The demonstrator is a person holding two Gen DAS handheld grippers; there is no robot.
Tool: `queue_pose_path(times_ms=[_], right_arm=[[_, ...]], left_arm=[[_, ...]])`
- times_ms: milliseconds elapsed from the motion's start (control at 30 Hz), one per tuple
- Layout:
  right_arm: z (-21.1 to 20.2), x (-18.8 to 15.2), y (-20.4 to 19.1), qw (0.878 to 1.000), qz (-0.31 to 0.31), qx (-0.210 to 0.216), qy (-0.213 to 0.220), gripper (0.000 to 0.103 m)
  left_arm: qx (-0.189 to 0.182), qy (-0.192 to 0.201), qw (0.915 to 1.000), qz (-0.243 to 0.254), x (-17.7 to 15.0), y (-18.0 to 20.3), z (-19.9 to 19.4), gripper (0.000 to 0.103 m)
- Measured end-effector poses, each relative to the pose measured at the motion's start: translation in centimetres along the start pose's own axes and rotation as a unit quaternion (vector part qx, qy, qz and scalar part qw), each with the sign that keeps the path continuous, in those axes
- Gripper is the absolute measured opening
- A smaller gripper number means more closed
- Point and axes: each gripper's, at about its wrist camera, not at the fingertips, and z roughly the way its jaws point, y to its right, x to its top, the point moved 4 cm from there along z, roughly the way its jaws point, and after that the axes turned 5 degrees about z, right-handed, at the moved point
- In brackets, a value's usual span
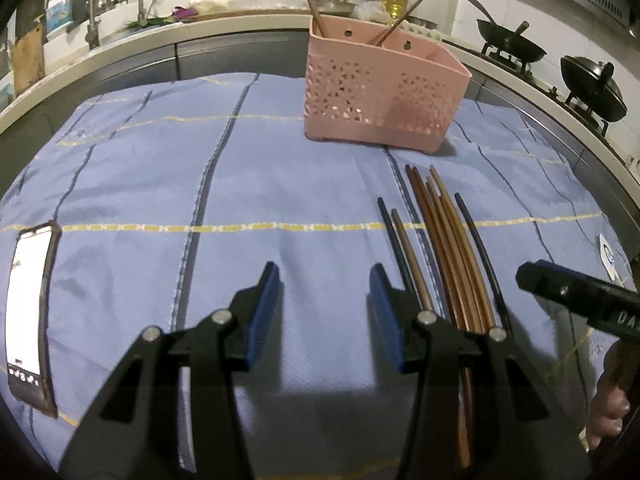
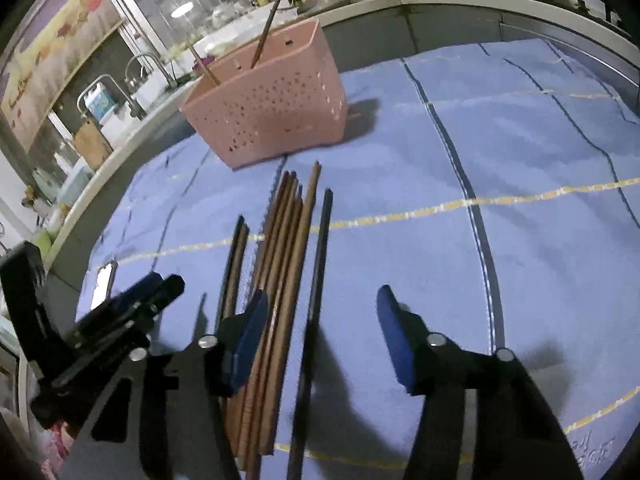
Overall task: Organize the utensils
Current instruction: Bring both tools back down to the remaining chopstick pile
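Right wrist view: right tool (image 2: pixel 322 312) gapes unladen, hiding near ends of chopsticks (image 2: pixel 280 280)

My left tongs (image 1: pixel 324 280) at 6 o'clock, jaws apart, nothing between, over blue checked cloth (image 1: pixel 160 168) on counter. Chopsticks (image 1: pixel 452 248) lie in loose bundle at 4 o'clock, just beside my right-hand pad (image 1: pixel 384 312). Pink perforated holder (image 1: pixel 380 96) at 1 o'clock, upright, two chopsticks standing in it. Phone (image 1: pixel 30 316) at 8 o'clock, screen lit. My right tongs (image 1: pixel 576 300) enter at 3 o'clock; jaws unseen. Woks (image 1: pixel 512 44) at 2 o'clock.
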Motion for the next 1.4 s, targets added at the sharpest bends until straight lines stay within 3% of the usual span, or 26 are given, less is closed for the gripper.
queue_pose_path(times_ms=[767,867,1067,1133,1267,1400], right_arm=[[0.4,-0.9,-0.4,1.0,-0.007,-0.007,-0.013,0.052],[0.3,-1.0,-0.6,1.0,-0.017,-0.011,-0.013,0.05],[0.1,-1.5,-1.8,0.999,-0.05,-0.016,-0.007,0.043],[0.2,-1.7,-2.0,0.998,-0.06,-0.016,-0.006,0.042],[0.6,-2.2,-2.5,0.996,-0.086,-0.027,-0.008,0.038],[1.3,-2.8,-2.4,0.994,-0.101,-0.041,-0.014,0.035]], left_arm=[[-0.019,-0.013,0.9997,-0.008,-0.6,0.2,0.2,0.045],[-0.032,-0.016,0.9993,-0.013,-0.6,0.1,0.1,0.045],[-0.121,-0.034,0.9912,-0.042,-0.9,0.3,0.2,0.045],[-0.135,-0.039,0.9891,-0.044,-1.0,0.6,0.4,0.045],[-0.139,-0.047,0.9886,-0.034,-1.2,1.5,0.7,0.045],[-0.118,-0.045,0.992,-0.01,-1.2,2.6,0.9,0.044]])
